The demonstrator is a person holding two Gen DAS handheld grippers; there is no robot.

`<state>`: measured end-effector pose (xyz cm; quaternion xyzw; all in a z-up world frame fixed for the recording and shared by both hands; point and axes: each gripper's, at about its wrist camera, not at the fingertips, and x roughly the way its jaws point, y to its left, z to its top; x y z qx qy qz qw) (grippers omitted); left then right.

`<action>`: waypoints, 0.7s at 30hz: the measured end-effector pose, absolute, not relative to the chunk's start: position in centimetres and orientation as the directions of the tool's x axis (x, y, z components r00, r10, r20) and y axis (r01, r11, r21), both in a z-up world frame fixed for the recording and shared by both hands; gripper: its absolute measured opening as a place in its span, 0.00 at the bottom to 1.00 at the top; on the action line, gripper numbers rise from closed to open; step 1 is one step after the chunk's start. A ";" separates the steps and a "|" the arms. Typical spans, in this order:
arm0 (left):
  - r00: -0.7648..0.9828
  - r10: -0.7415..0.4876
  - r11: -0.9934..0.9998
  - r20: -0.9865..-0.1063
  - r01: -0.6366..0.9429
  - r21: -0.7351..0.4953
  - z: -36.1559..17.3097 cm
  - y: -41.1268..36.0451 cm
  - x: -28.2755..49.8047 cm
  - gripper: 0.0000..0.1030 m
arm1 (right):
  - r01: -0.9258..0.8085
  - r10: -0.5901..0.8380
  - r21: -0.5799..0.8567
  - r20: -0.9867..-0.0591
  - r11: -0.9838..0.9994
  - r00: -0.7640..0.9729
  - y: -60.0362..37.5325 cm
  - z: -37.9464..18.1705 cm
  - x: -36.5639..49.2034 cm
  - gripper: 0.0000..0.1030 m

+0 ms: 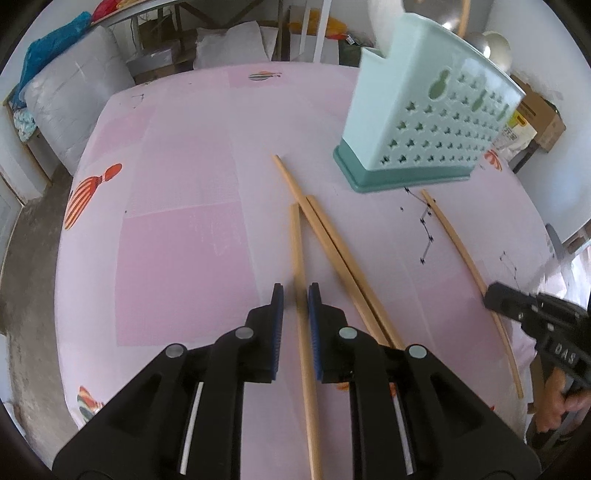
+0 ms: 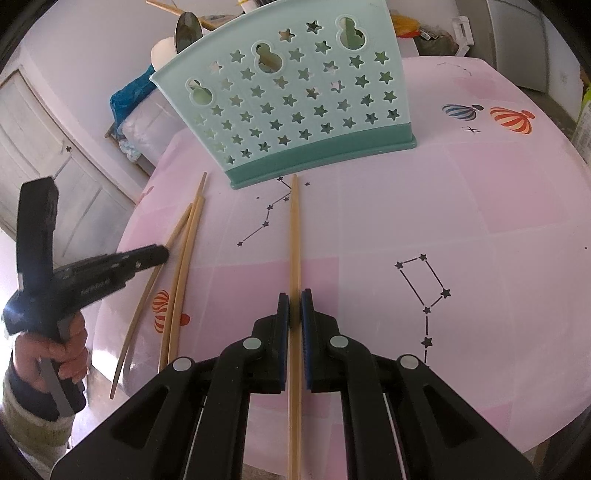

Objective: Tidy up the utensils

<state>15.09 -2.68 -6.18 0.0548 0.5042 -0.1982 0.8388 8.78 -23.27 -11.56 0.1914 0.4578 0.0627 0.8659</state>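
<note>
My left gripper [image 1: 295, 295] is open, and a wooden chopstick [image 1: 300, 251] runs between its blue pads with a gap on the left side. Two more chopsticks [image 1: 332, 240] lie side by side just to its right on the pink tablecloth [image 1: 177, 229]. My right gripper [image 2: 294, 306] is shut on another chopstick [image 2: 294, 229], whose far end points at the base of the mint-green star-holed utensil holder [image 2: 295, 103]. The holder [image 1: 424, 122] stands upright at the far right in the left wrist view. The right gripper [image 1: 495, 299] also shows there at the right edge.
A spoon [image 2: 188, 29] and more chopsticks stick out of the holder's top. The table's round edge [image 2: 125, 236] drops off close to the left of the loose chopsticks [image 2: 184, 258]. A person's hand [image 2: 70, 347] holds the left gripper [image 2: 162, 253]. Boxes and bags stand beyond the table.
</note>
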 end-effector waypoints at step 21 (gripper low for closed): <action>0.473 -0.265 0.922 -0.840 0.379 -0.078 -6.4 -3.5 16.7 0.05 | 0.058 0.271 0.363 -0.784 0.930 0.559 -23.0 -11.4 9.1 0.07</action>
